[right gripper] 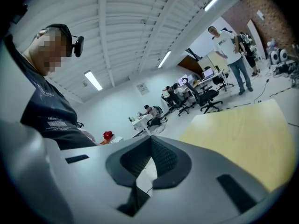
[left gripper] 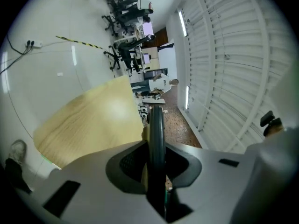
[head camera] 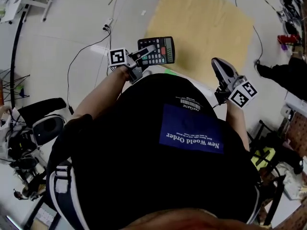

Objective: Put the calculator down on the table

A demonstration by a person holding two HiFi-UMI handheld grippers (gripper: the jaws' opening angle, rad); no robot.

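In the head view a dark calculator [head camera: 157, 51] with grey keys and a red key hangs in the air near the edge of the light wooden table [head camera: 206, 28]. My left gripper [head camera: 145, 54] is shut on its near end. From the left gripper view, the calculator [left gripper: 156, 129] stands edge-on, pinched between the jaws, with the table [left gripper: 88, 120] beyond and to the left. My right gripper [head camera: 219, 66] is held out over the table's near right edge, shut and empty; in the right gripper view its pads [right gripper: 156, 155] meet at the tip, and the table [right gripper: 243, 134] lies to the right.
A white floor surrounds the table, with cables [head camera: 84, 49] at the left and a shoe [head camera: 264, 70] at the right. Office chairs and desks [right gripper: 196, 99] stand far off, and a person [right gripper: 231, 59] stands beyond the table. My black-shirted torso [head camera: 163, 166] fills the lower head view.
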